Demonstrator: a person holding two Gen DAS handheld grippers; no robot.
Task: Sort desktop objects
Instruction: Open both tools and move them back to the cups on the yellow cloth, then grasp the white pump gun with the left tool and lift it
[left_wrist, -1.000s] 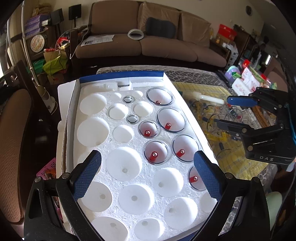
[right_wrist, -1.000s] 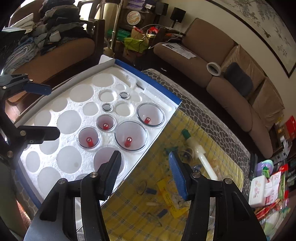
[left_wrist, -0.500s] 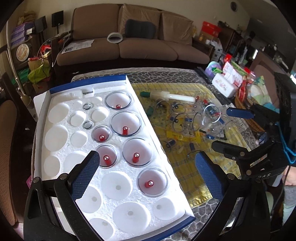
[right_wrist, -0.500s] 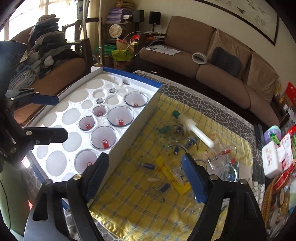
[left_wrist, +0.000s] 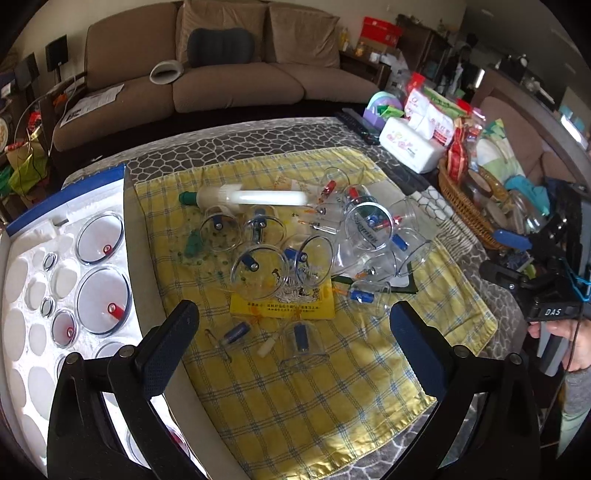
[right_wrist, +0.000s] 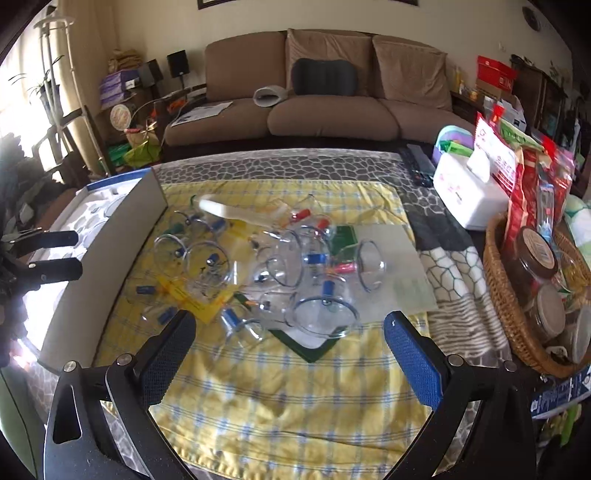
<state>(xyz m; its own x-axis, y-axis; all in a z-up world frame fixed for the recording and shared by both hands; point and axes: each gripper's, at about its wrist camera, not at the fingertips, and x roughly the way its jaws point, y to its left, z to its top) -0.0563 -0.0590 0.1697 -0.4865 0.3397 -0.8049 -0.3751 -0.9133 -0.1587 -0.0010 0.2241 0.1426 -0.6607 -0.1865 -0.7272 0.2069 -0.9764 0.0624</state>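
Several clear cupping cups (left_wrist: 258, 269) with blue or red valves lie jumbled on a yellow checked cloth (left_wrist: 295, 398). A white pump tube (left_wrist: 258, 197) lies behind them. A white foam tray (left_wrist: 33, 325) at the left holds cups with red valves (left_wrist: 103, 299). My left gripper (left_wrist: 291, 321) hangs open over the cloth, above a small cup (left_wrist: 303, 341), with nothing between its fingers. My right gripper (right_wrist: 290, 328) is over the cloth's near side, in front of a large cup (right_wrist: 321, 314). Its jaws are opening and hold nothing.
A wicker basket (right_wrist: 517, 325) of jars and packets stands at the table's right edge. Behind it are a white tissue pack (right_wrist: 469, 195) and a remote (right_wrist: 419, 164). A yellow leaflet (left_wrist: 284, 308) lies under the cups. A brown sofa (right_wrist: 325, 107) stands behind the table.
Both grippers have swung right from above the foam tray to above the yellow cloth. The right gripper's jaws have spread much wider. The left gripper's jaws stay wide.
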